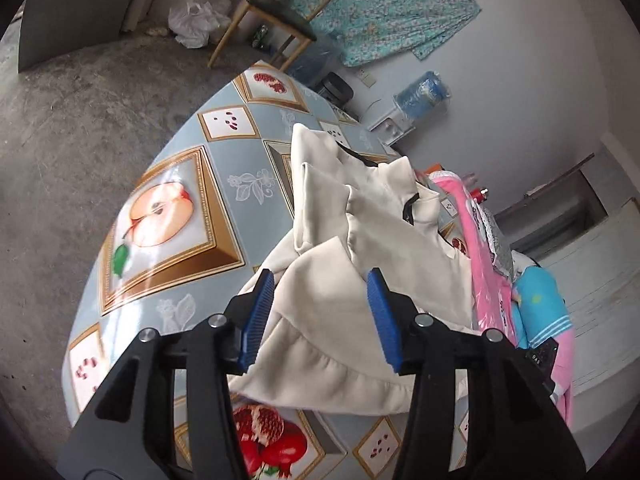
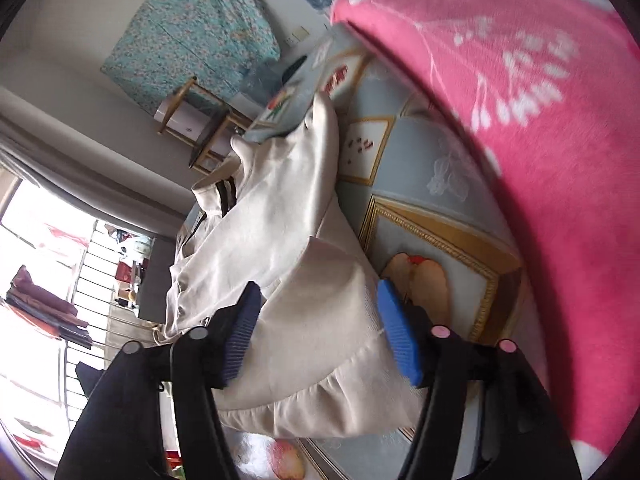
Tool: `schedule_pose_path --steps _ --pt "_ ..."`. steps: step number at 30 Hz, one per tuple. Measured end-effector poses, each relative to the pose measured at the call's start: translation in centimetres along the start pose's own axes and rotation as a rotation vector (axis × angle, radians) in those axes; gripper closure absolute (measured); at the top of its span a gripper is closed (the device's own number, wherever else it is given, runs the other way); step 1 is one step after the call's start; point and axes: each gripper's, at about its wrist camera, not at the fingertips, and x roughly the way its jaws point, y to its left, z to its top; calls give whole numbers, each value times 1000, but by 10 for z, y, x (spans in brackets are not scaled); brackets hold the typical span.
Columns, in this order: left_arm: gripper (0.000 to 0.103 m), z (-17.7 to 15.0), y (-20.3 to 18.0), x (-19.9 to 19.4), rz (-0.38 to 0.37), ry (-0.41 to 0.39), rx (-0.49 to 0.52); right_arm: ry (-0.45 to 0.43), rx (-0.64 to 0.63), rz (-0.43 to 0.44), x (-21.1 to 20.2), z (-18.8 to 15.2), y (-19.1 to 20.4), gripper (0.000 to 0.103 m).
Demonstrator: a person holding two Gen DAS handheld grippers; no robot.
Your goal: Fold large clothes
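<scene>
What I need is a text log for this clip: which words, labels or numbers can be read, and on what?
None reads clearly.
Pink fleece garment: white printed marks, too blurred.
Small black casing beside the blue cloth: pale characters, too small.
Fruit-patterned blue tablecloth: pictures only, no words.

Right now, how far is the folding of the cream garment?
Done: the cream garment lies on the table, partly doubled over itself. In hand: nothing; the left gripper and right gripper stand open around its hem, pads not pressing. Left: it is still rumpled, and pink clothes wait beside it.
</scene>
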Motion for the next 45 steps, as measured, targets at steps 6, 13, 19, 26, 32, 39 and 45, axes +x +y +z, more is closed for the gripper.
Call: schedule_pose_path --steps 6,13,19,26,32,39,45 --pt "41 -50 -15 -10 -12 105 89 17 -35 -15 -35 -42 9 35" --pt "38 -95 19 18 -69 172 -96 81 -8 -108 -41 -99 -9 35" --pt "38 -79 39 20 -76 75 -222 73 38 -119 -29 -104 -22 35" --pt "44 -72 32 28 -14 -6 -226 -7 136 -59 -12 -87 -36 35" --pt "70 -69 17 37 145 -45 -101 -88 153 -79 1 -74 -33 43" --pt "94 -72 -22 42 311 -75 161 -128 37 -202 15 -67 -9 77" --pt "98 -76 -70 7 375 -211 367 -198 -110 -268 -13 -67 25 86"
